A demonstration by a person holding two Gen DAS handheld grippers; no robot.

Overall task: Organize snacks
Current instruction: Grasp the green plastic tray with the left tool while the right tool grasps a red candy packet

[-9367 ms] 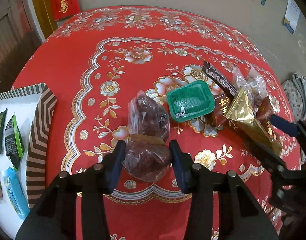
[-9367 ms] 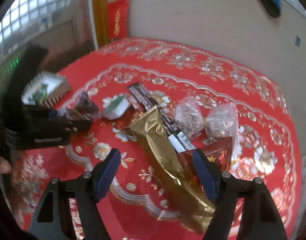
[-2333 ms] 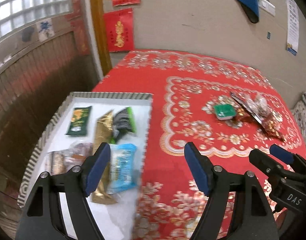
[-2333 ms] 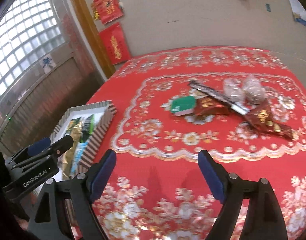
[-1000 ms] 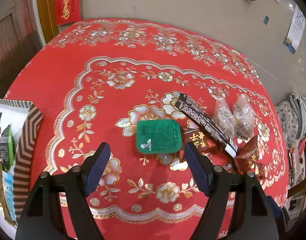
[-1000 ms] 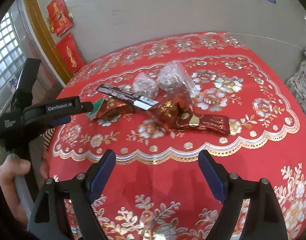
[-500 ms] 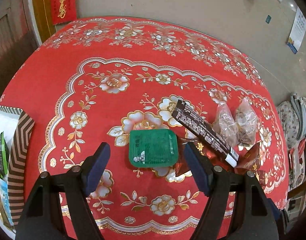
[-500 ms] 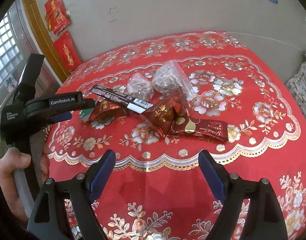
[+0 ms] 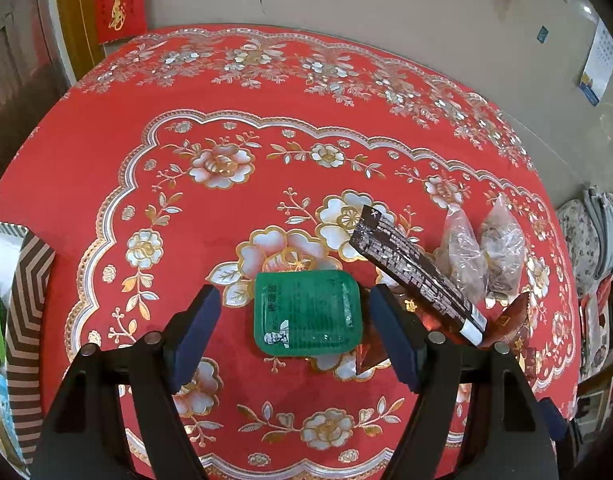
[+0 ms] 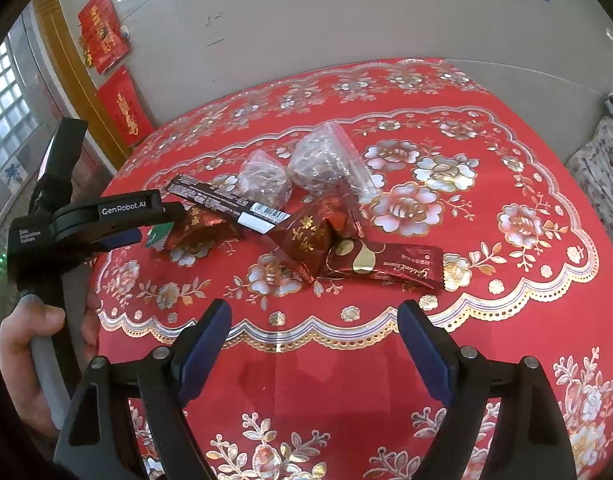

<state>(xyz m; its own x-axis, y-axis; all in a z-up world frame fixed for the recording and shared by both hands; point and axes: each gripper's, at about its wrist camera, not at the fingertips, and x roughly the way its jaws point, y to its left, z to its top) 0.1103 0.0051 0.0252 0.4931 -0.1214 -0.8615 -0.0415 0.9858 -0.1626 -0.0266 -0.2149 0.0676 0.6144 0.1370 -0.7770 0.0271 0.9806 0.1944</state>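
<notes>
Landmark: green pack (image 9: 307, 312), flat on the red floral tablecloth (image 9: 106, 152).

- Left gripper (image 9: 292, 332): jaws apart, one blue pad either side of the green pack, neither pad touching it. Nothing held.
- Right gripper (image 10: 314, 354): jaws apart and empty, over bare cloth on the near side of the snack pile, well apart from the green pack.
- Hand (image 10: 30, 344): on the left gripper's handle, seen in the right wrist view.
- Dark bar (image 9: 416, 270): long wrapper with a barcode end, just right of the green pack, lying slantwise over the red packs.
- Two clear bags (image 9: 484, 252): brown contents, side by side, right of the green pack and beyond the dark bar.
- Red candy (image 10: 204, 228): just beside the green pack, partly under the dark bar.
- Second red candy (image 10: 308, 240): farther right, at the bar's barcode end.
- Red-gold bar (image 10: 386, 266): farthest from the green pack, touching the second red candy.
- Striped tray (image 9: 26, 300): far left of the green pack, at the table edge, packets inside only partly visible.
</notes>
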